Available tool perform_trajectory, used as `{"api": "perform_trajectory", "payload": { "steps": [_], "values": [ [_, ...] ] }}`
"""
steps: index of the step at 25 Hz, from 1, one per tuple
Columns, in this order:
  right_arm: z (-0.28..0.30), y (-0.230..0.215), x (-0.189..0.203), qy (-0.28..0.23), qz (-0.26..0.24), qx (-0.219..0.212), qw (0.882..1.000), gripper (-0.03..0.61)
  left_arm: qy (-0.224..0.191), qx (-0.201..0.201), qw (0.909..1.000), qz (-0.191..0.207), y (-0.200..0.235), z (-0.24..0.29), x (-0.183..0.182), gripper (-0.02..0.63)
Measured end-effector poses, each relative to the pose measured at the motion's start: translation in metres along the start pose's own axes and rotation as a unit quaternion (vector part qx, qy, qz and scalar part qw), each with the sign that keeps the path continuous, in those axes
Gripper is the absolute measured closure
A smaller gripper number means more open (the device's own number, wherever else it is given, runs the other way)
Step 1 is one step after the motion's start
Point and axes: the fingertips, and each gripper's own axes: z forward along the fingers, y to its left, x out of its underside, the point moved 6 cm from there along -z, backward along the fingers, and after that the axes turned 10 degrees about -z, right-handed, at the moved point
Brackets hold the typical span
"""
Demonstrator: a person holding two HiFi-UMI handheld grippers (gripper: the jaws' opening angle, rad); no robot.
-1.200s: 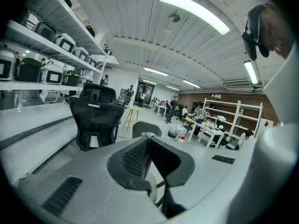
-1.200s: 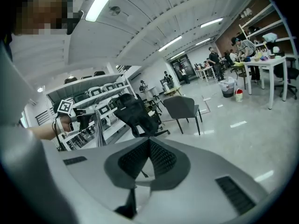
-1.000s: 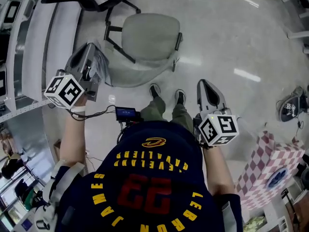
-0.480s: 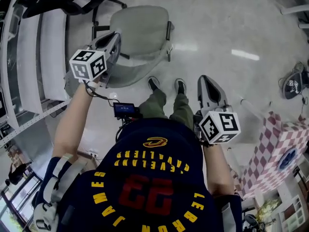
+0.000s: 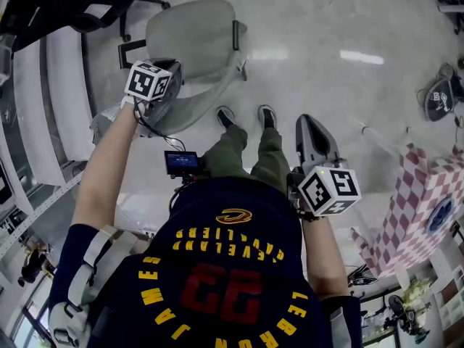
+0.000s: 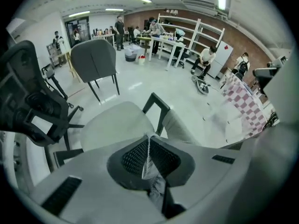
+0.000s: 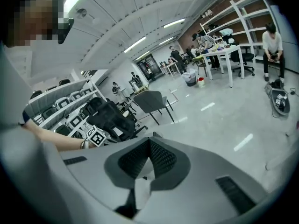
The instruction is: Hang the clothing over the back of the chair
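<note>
Glossy floor (image 6: pixel 177 85), chair (image 6: pixel 114 127) beneath: left hand-held gripper (image 6: pixel 148 146) clamps clothing (image 6: pixel 147 164), right one (image 7: pixel 148 148) closed.

Black office chair (image 5: pixel 72 6) top left; white shelving (image 5: pixel 64 93) below; checkered box (image 5: pixel 417 216) right; dark object (image 5: pixel 437 96) on floor.

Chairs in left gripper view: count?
3: grey chair nearest, second grey chair behind it, black office chair at left. Others may be hidden far back.

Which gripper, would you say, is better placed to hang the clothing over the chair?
Left. The left gripper is over the chair with the clothing pinched in its jaws; the right gripper is empty, away from it.
</note>
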Motion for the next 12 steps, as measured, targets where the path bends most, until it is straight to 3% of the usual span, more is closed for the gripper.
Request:
{"api": "perform_trajectory", "payload": {
  "steps": [6,10,12],
  "values": [
    [-0.003,-0.001,0.007,0.000,0.022,0.004,1.000,0.571,0.050,0.014,0.9982,-0.029,-0.003,0.013,0.016,0.587],
    [0.001,0.002,0.007,0.003,0.022,0.001,1.000,0.571,0.063,0.018,0.9969,-0.044,0.001,0.014,0.019,0.494],
    [0.005,0.005,0.007,0.003,0.019,-0.003,1.000,0.571,0.054,0.018,0.9970,-0.053,0.005,0.011,0.018,0.489]
  ]
}}
